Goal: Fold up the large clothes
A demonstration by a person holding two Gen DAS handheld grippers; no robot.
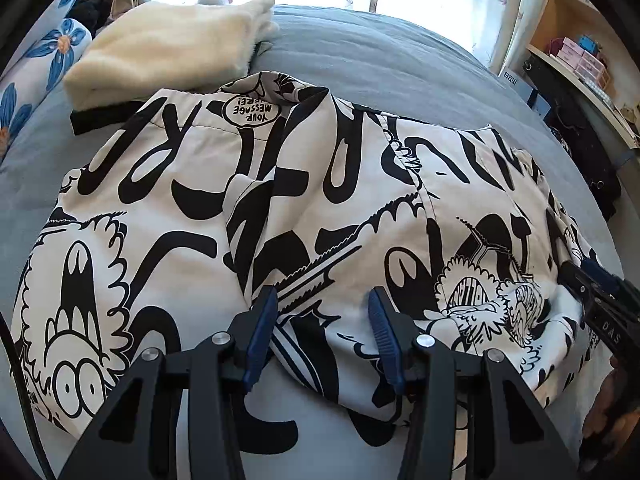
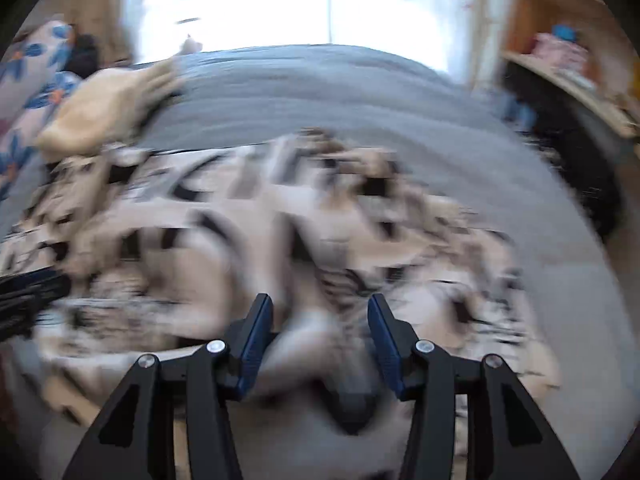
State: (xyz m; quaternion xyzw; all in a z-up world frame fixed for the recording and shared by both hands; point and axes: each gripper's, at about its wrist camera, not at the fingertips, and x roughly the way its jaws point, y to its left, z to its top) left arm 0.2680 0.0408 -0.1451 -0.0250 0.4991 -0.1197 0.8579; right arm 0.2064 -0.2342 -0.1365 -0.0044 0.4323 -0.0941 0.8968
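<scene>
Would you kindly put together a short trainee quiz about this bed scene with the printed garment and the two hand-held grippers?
1. True or false: the left hand-held gripper is clamped on the white garment with black cartoon print.
2. Which lies beyond the printed garment, towards the window?
A. a folded cream fleece
B. a red towel
C. a wicker basket
3. Fill in: the garment lies on a ____ bedspread.

Key: 1 false, its jaws stand apart over the cloth; 2 A; 3 grey-blue.
</scene>
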